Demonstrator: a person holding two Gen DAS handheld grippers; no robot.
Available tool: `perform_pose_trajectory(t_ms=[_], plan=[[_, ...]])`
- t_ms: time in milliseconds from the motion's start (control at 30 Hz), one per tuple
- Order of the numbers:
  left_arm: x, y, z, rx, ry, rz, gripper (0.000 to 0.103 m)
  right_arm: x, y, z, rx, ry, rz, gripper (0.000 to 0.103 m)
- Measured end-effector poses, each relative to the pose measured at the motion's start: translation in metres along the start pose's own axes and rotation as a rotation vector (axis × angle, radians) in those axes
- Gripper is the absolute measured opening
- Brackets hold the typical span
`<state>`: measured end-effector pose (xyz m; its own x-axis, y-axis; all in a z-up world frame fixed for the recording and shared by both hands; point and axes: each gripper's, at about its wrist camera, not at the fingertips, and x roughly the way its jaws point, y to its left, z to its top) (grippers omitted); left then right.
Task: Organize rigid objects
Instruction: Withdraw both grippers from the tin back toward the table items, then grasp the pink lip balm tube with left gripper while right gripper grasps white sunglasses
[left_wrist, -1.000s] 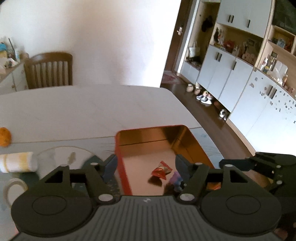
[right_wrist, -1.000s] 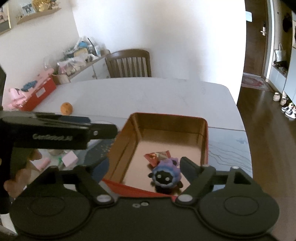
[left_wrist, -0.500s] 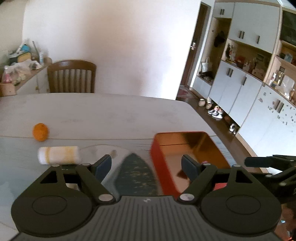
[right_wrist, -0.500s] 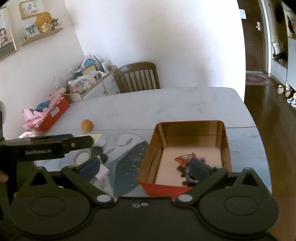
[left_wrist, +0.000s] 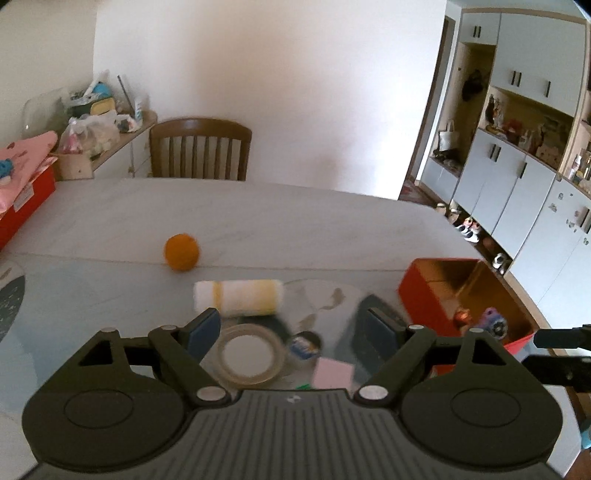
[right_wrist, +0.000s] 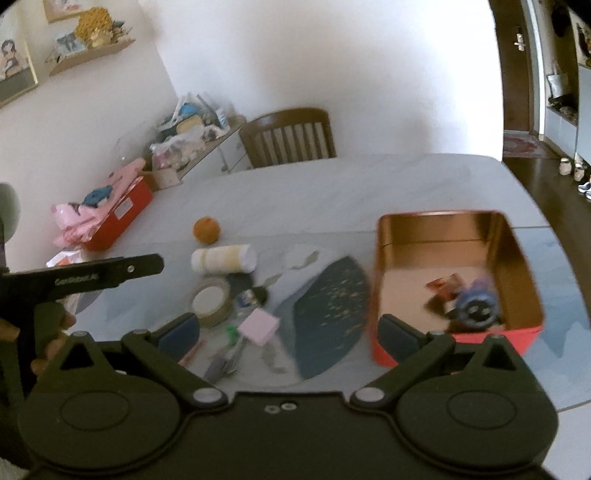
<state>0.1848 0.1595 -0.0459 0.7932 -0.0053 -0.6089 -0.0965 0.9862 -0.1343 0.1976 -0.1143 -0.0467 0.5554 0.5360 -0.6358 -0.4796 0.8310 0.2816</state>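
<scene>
A red tin (right_wrist: 384, 291) with a gold inside sits on the table at the right; it holds a blue toy (right_wrist: 476, 308) and a red wrapper (right_wrist: 443, 286). It also shows in the left wrist view (left_wrist: 424, 295). Left of it lie a tape roll (left_wrist: 247, 356), a white and yellow roll (left_wrist: 236, 297), an orange ball (left_wrist: 181, 252), a pink block (left_wrist: 330, 373) and a small bottle (left_wrist: 303, 343). My left gripper (left_wrist: 295, 332) is open and empty above the tape roll. My right gripper (right_wrist: 288, 332) is open and empty above the pink block (right_wrist: 258, 325).
A round dark mat (right_wrist: 328, 310) lies under the clutter. A red box with pink cloth (right_wrist: 118, 218) stands at the table's far left. A wooden chair (left_wrist: 201, 151) is at the far side. Cabinets (left_wrist: 517, 177) line the right wall.
Both grippers have pulled back and swung left, away from the tin. The clutter left of the tin has come into view. The blue toy stays in the tin.
</scene>
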Motion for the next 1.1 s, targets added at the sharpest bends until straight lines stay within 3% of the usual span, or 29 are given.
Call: perform_pose_trajectory(t_ms=[367,567,1100], plan=[[0.024,0.043,-0.036,0.051,0.106,-0.032,0.085,0.044,0.077,-0.041,-0.108,0.114,0.005,0.103],[0.039,0.052,-0.050,0.090,0.144,-0.041,0.085,0.077,0.105,-0.064,-0.196,0.178,-0.036,0.102],[0.076,0.050,-0.077,0.139,0.245,-0.049,0.084,0.117,0.130,-0.087,-0.249,0.237,-0.073,0.083]])
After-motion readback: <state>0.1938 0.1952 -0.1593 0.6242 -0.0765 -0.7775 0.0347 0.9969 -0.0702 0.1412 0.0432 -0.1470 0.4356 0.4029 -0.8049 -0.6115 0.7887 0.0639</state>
